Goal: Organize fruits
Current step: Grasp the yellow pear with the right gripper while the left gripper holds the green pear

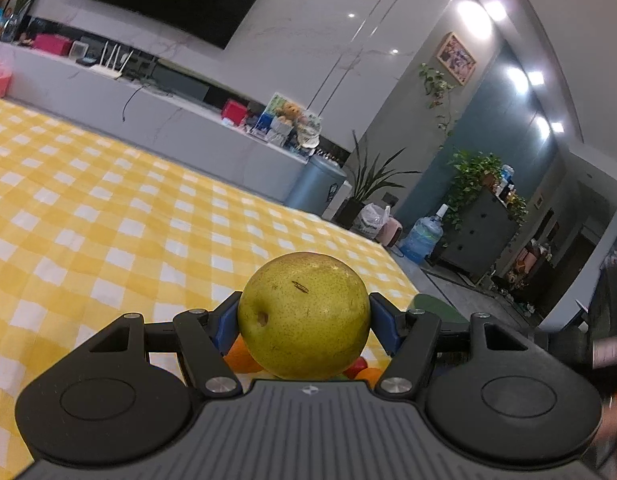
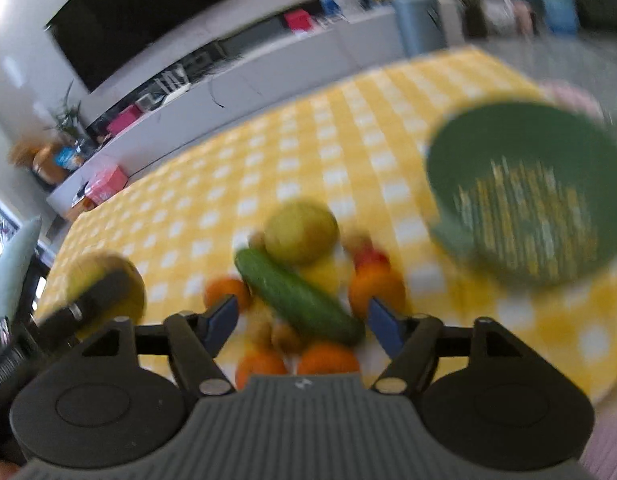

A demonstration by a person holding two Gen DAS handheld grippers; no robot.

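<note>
The left gripper [image 1: 304,320] is clamping a yellow-green pear [image 1: 304,314] between its blue pads, holding it above the checked tablecloth [image 1: 108,200]. The right gripper [image 2: 302,320] is hovering with jaws apart and empty over the fruit pile, the cucumber [image 2: 298,298] lying between them. The next move likely calls for carrying the pear to the green basket [image 2: 528,192], right of the jaws.

— What are those two tools built like?

— The left gripper [image 1: 304,314] and the right gripper [image 2: 302,322] match: ribbed grey body with a small logo, round black housings either side, black link arms on silver screws.

— And the fingers [image 2: 222,316]?

— Blue pads on black fingers.
</note>
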